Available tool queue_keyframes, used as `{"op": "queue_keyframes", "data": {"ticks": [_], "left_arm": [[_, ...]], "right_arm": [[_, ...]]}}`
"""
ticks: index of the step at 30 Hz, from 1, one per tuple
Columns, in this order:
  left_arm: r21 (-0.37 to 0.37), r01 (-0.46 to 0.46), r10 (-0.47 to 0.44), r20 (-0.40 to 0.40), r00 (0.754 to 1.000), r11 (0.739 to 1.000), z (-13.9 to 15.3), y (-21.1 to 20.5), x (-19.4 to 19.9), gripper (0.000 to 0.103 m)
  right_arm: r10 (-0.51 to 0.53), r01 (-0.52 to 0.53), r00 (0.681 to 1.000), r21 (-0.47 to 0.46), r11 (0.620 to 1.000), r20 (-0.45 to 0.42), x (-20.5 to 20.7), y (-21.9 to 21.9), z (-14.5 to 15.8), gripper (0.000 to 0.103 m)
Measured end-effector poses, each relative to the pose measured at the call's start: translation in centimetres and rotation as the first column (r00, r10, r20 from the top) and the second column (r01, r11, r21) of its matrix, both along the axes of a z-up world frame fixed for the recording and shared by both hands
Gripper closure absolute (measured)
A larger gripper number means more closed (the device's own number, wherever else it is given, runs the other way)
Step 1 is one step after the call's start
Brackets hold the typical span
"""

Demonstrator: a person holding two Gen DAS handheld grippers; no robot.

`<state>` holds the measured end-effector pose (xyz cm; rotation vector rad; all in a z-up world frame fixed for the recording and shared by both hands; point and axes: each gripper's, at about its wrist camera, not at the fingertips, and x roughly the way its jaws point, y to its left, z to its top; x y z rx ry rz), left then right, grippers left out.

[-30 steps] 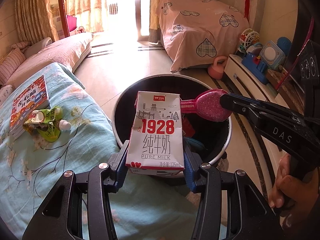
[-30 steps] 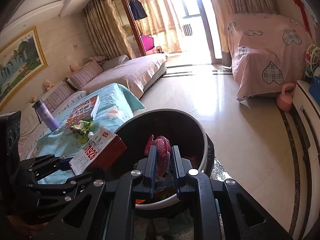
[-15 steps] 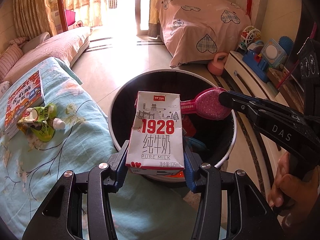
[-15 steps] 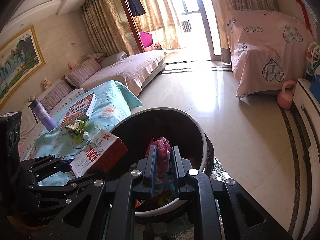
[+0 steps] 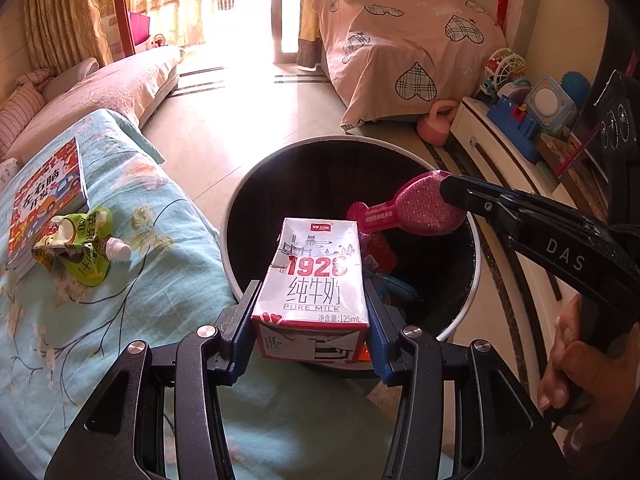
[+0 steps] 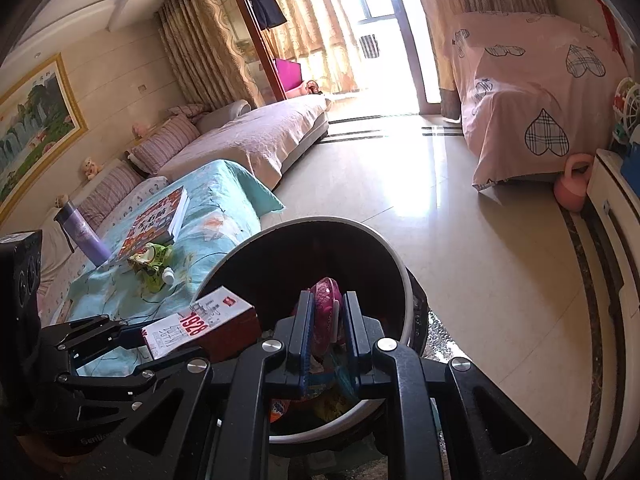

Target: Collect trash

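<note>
Hanging over the round black trash bin w/ white rim, both grippers carry something to drop. The bin stands on the floor just beside the teal floral bedspread, mouth open upward, some wrappers already inside.

Left gripper: fingers clamped on the sides of the white-and-red "1928" pure-milk carton. Carton's long axis runs fwd along the fingers, far end out over the bin mouth, near end about at the near rim. Judgement: a release here could clip the rim; a bit more fwd reach looks safer.

Right gripper: fingers pressed on the pink dotted plastic pouch w/ spout, which pokes leftward across the bin opening, well inside the rim. So the right side is the better placed of the two to let go first.

Not yet collected: crumpled green drink pouch w/ white cap, lying on the bedspread against the red picture book, left of the bin, nearer the left gripper.
</note>
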<state>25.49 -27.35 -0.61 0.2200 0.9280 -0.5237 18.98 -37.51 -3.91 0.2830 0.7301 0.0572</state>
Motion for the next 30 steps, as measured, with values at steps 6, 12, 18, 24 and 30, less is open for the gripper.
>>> {"op": "queue_keyframes", "data": {"ticks": [6,12,18,24,30], "left_arm": [[-0.043,-0.032,0.033,0.016,0.999,0.999,0.9,1.7,-0.4,0.043],[-0.124,-0.1,0.103,0.023,0.994,0.987,1.5,5.7,-2.1,0.037],[-0.192,-0.183,0.191,0.026,0.981,0.964,1.5,10.5,-5.6,0.033],[-0.239,-0.257,0.276,0.049,0.96,0.937,1.2,15.4,-10.0,0.027],[-0.231,-0.324,0.358,0.123,0.925,0.917,1.1,19.5,-14.1,0.024]], "right_arm": [[0.004,-0.005,1.0,0.014,1.0,0.026,-0.2,0.4,0.3,0.047],[-0.018,0.016,0.999,0.063,0.998,0.046,-2.1,0.6,0.8,0.032],[-0.022,0.014,0.997,0.11,0.994,0.078,-5.3,2.5,1.4,0.01],[-0.003,-0.013,0.995,0.153,0.988,0.103,-9.0,6.5,1.7,0.004],[0.021,-0.041,0.985,0.118,0.992,0.168,-12.8,10.7,1.8,0.003]]}}
